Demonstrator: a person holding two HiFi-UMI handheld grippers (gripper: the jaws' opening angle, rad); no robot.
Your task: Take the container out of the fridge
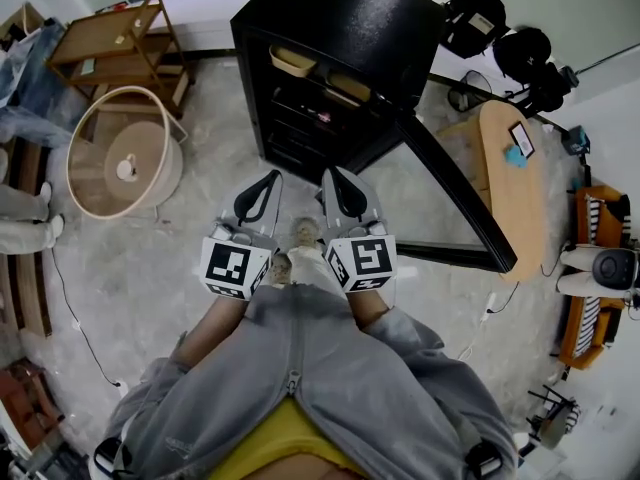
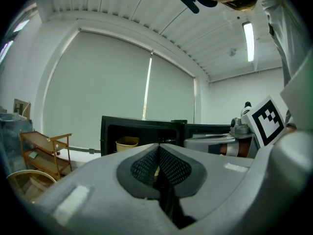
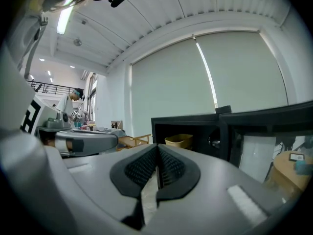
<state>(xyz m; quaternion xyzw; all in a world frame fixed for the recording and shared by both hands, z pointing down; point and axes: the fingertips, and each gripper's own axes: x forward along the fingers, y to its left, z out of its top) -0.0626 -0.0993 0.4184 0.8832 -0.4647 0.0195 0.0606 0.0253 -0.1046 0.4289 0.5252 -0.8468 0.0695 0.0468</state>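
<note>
A black fridge [image 1: 330,28] stands open ahead of me, its door [image 1: 455,198] swung out to the right. A tan container [image 1: 293,61] sits on its top shelf, at the left; it also shows as the container [image 2: 127,143] in the left gripper view and the container [image 3: 179,141] in the right gripper view. My left gripper [image 1: 268,183] and right gripper [image 1: 335,178] hang side by side above the floor, short of the fridge opening and pointing at it. The left gripper [image 2: 158,148] is shut with nothing in it. The right gripper [image 3: 157,148] is shut on nothing too.
A round wooden tub-like stand [image 1: 125,153] and a wooden shelf cart [image 1: 120,43] are at the left. A wooden table [image 1: 515,168] stands right of the door, with black chairs [image 1: 500,33] behind it. A person's legs [image 1: 25,223] are at the left edge. A cable [image 1: 75,318] lies on the floor.
</note>
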